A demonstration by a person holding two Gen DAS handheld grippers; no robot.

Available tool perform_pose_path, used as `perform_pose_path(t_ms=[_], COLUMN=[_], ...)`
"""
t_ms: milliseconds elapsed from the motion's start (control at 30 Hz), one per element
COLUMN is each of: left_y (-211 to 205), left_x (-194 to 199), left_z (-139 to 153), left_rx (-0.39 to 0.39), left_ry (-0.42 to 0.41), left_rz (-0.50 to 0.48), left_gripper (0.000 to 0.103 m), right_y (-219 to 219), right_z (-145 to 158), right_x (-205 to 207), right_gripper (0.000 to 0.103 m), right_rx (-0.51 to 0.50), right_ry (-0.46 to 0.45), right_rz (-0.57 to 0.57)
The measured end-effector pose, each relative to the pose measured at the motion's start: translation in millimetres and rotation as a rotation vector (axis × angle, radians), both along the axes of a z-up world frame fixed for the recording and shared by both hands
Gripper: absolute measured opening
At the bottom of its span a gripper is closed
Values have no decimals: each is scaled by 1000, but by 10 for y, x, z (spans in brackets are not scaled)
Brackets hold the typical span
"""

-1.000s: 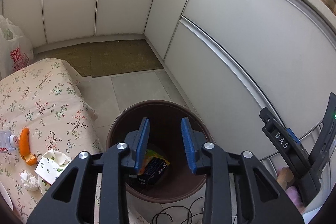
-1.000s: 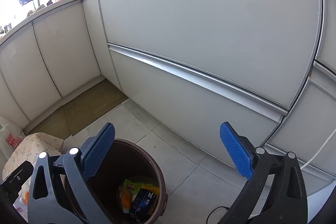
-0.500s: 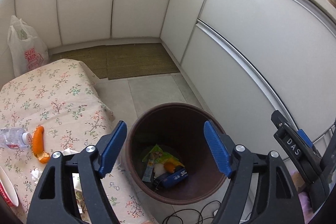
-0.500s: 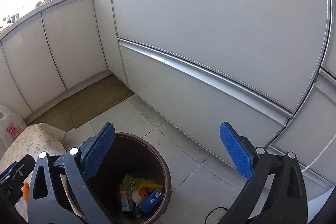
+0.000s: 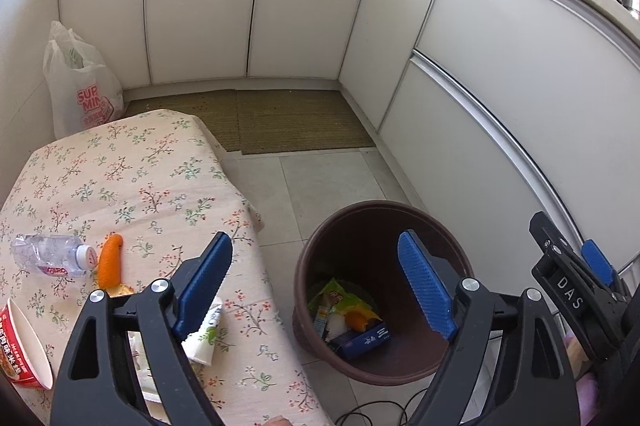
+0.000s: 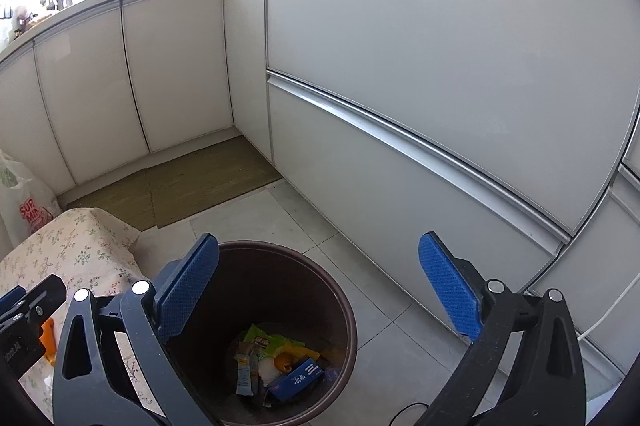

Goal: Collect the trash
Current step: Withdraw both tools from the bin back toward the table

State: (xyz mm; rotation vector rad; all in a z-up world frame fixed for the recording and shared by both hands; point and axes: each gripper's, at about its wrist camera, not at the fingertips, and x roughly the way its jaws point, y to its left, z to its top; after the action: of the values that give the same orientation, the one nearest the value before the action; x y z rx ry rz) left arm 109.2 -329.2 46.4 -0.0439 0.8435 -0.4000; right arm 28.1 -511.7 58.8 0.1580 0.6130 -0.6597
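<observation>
A brown trash bin (image 5: 416, 222) stands on the floor beside a table with a floral cloth (image 5: 132, 186); it also shows in the right wrist view (image 6: 344, 298). Inside lie a blue box (image 5: 366, 340), a green wrapper (image 5: 340, 300) and orange peel (image 5: 355, 320). On the table are an orange peel (image 5: 110, 260), a clear plastic bottle (image 5: 50, 255), a paper tube (image 5: 204, 336) and a red noodle cup (image 5: 22, 350). My left gripper (image 5: 316, 284) is open and empty above the bin's left rim. My right gripper (image 6: 320, 290) is open and empty over the bin.
White cabinet fronts (image 5: 500, 114) curve round the right and back. A woven floor mat (image 5: 280, 122) lies by the back cabinets. A white plastic bag (image 5: 82, 90) stands behind the table. A black cable (image 5: 372, 412) lies on the tiles near the bin.
My left gripper opened from nearly closed to wide and swung left and back, bringing more of the table into view. The bin now holds the dropped trash. The right gripper stayed open.
</observation>
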Motion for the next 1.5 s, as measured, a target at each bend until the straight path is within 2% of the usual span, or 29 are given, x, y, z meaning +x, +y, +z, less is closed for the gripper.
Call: perform_pose_path(t_ms=[367,533,600,1067,1300,1500], left_y=[619,997,1148,2241,2642,3057], left_x=[36,47,48,-84,-180,-317], left_z=[-19,-16,-24,-55,-68,-149], left_rx=[-6,-10,-9,14,34,28], left_ry=[-7,-10,-7,1,20,73], left_rz=[97,160,188,391,473,534], left_gripper=[83,84,88,88,89,90], right_y=[546,939,1103,2178,2558,2818], right_z=[37,5,-2,-59,-105,-163], right_x=[224,365,425,683,738,762], right_gripper=[96,96,96,96,96,96], right_rx=[-36,-58,-59,-98,-104,-111], right_ry=[2,18,19,13,24,45], right_rz=[114,191,227,419,495,546])
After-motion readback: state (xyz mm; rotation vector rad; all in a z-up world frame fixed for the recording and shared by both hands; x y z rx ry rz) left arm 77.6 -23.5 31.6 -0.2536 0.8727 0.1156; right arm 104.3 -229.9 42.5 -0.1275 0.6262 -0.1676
